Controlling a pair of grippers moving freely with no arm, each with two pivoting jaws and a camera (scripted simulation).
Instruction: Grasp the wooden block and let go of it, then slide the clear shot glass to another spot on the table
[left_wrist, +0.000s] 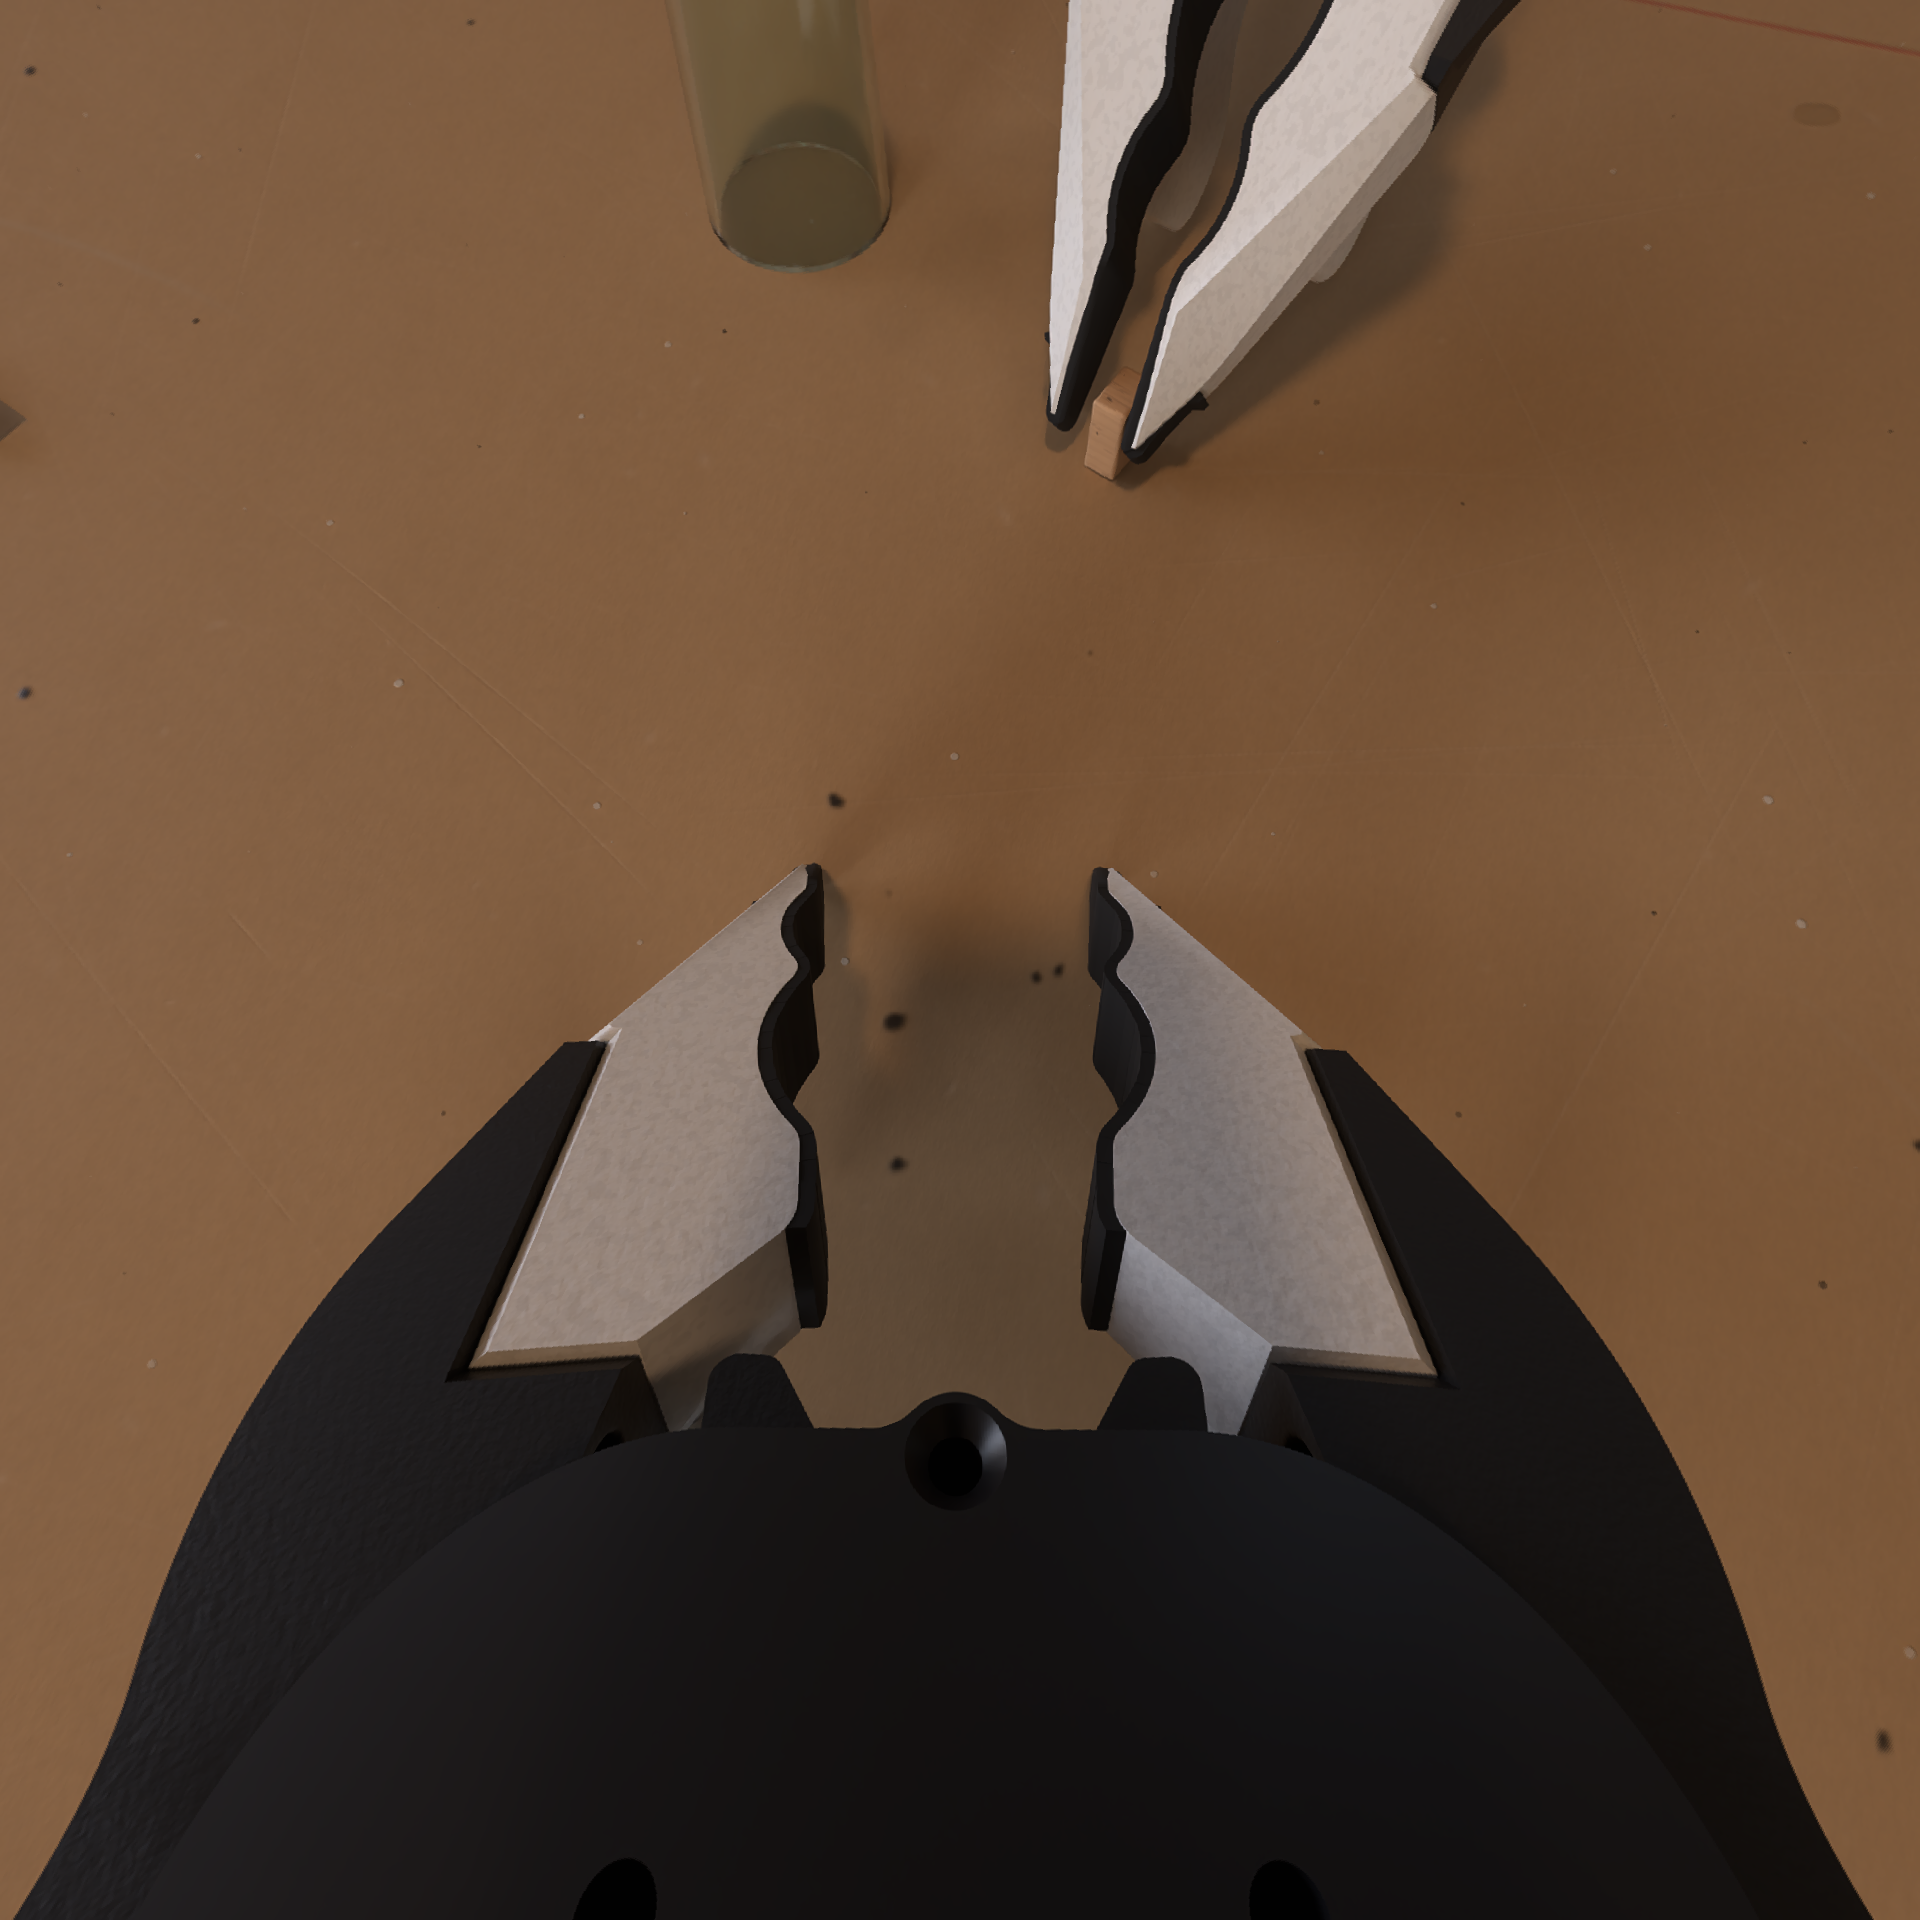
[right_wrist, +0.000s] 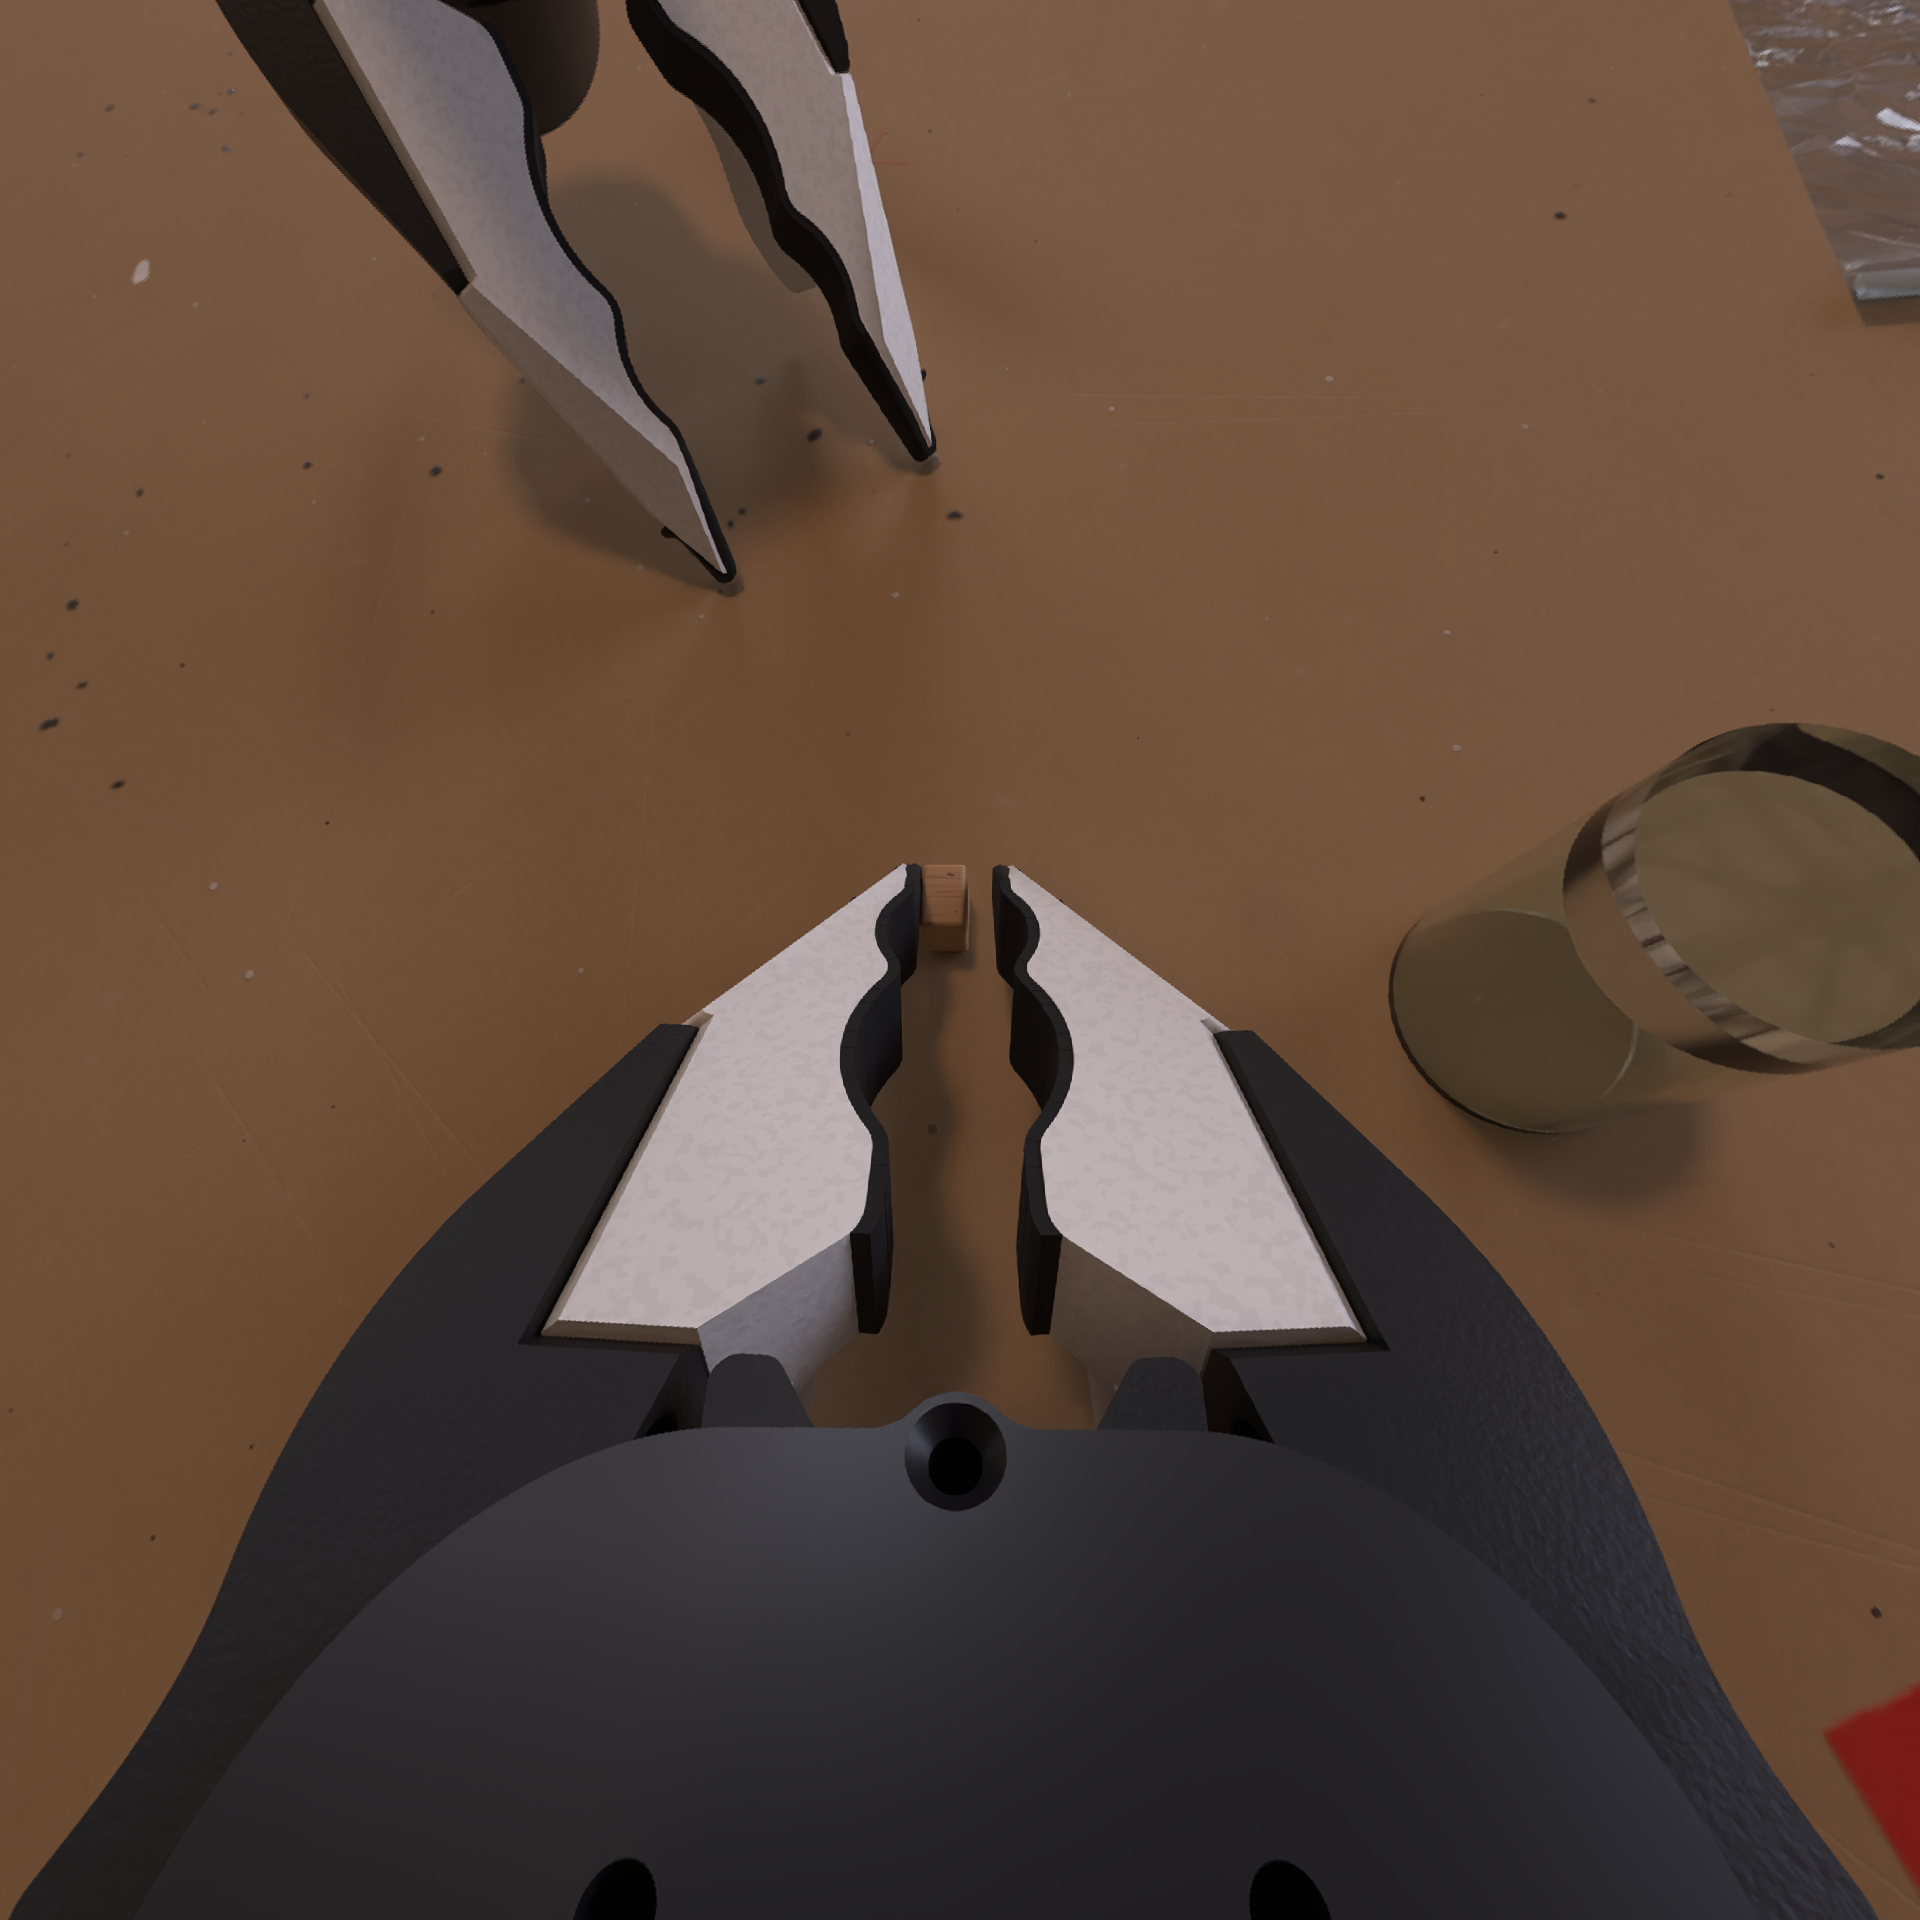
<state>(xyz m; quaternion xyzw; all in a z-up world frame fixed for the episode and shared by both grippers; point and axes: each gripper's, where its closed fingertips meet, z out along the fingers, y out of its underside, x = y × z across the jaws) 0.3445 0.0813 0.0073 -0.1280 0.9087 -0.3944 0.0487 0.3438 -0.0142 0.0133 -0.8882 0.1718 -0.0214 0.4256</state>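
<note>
Wooden block (right_wrist: 945, 907), small and pale, stands on the brown table (right_wrist: 312, 935) between the fingertips of the right gripper (right_wrist: 952, 894). Its left side touches the black pad of the left finger (right_wrist: 902, 935); a narrow gap separates it from the opposite finger, so the jaws stand slightly apart and do not clamp it. In the left wrist view the same block (left_wrist: 1108, 436) sits on the table surface (left_wrist: 416, 623) between the right gripper's (left_wrist: 1097, 431) lowered tips, protruding a little in front of them. The clear shot glass (right_wrist: 1662, 935) stands upright on the table just to the right of the right gripper, apart from it and untouched; in the left wrist view it (left_wrist: 795, 156) appears well to the left of the block. The left gripper (left_wrist: 956, 883) is positioned near the table with its jaws wide apart and nothing between them; in the right wrist view it (right_wrist: 826, 514) stands beyond the block, tips down. A crinkled clear sheet (right_wrist: 1839, 145) lies at the far right table edge, and a red patch (right_wrist: 1881, 1766) shows at the lower right.
</note>
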